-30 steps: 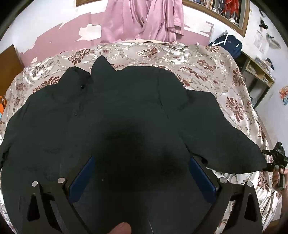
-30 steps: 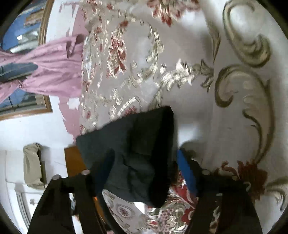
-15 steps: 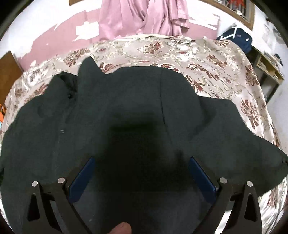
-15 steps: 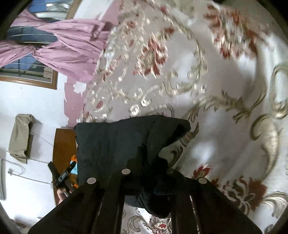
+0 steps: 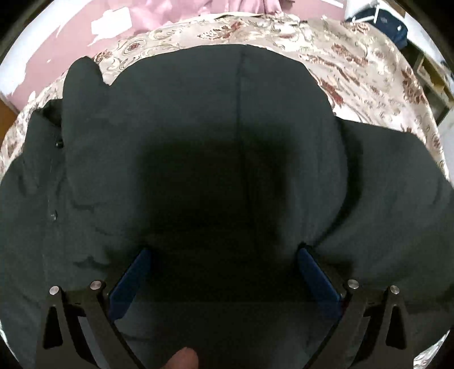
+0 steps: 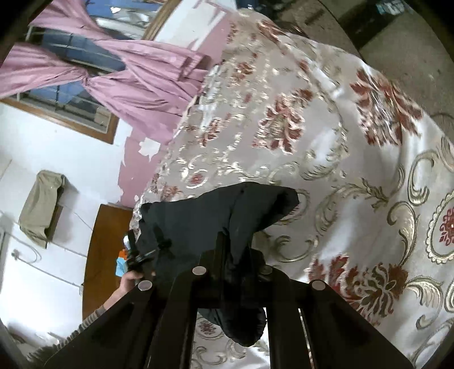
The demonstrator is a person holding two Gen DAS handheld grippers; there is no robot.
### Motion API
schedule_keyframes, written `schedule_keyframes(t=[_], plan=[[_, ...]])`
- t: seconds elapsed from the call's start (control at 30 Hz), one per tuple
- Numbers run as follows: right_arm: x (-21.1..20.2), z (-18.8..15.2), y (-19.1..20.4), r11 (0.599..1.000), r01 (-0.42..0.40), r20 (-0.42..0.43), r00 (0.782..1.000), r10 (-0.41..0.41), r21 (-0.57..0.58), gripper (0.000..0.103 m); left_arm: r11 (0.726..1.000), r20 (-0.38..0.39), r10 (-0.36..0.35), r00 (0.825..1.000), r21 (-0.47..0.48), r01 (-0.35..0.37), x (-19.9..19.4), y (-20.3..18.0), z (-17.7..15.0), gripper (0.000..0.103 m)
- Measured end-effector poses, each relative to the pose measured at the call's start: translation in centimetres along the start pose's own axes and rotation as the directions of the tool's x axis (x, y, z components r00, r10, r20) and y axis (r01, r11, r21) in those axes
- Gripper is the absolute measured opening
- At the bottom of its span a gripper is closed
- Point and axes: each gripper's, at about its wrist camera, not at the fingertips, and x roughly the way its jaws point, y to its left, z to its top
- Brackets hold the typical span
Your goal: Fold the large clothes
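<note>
Dark shirt (image 5: 198, 159) lies spread on the bed (image 5: 369, 65), unfolded; your right tongs (image 6: 238, 255) clamp its sleeve (image 6: 227, 215), raised at 6 o'clock; your left tongs (image 5: 224, 272) gape wide above the body; all folds remain.

Black long-sleeved shirt (image 5: 198, 142): lower hem and left side run past the left wrist view's edge.
Shirt centre: lost in deep shadow, no detail readable.
Black sleeve end (image 6: 241, 283): hides the right gripper's (image 6: 235, 264) fingertips.
Floral satin bedspread (image 6: 354, 170): pattern smeared by motion blur.
Pink draped curtain (image 5: 176, 11): cropped at the top.
</note>
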Motion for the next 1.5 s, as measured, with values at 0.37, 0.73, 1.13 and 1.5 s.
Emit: schedule_keyframes(t=[0.37,0.73,1.13,1.5], plan=[[-3.0,1.1,17.2,0.983,-0.105,-0.01,0.995,0.104,-0.15,0.007,0.999,0.058,-0.012,0.998,0.036,0.01,-0.6,0.2,-0.8,0.103],[2.7,-2.9,42.4,0.909,-0.167,-0.126,0.984,0.128,-0.383,0.007,0.988,0.181,-0.129,0.975,-0.066,0.142,-7.3,10.3,-6.4,0.103],[20.8,-12.1,56.0,0.885,-0.159,-0.316,0.949,0.015,-0.438,0.007,0.956,0.324,-0.038,0.945,-0.263,0.129,-16.5,32.0,-22.9,0.103],[44.6,-24.7,55.8,0.88,0.02,-0.439,0.861,-0.256,-0.474,0.007,0.904,0.385,-0.011,0.923,-0.391,0.174,-20.7,40.8,-31.9,0.103]])
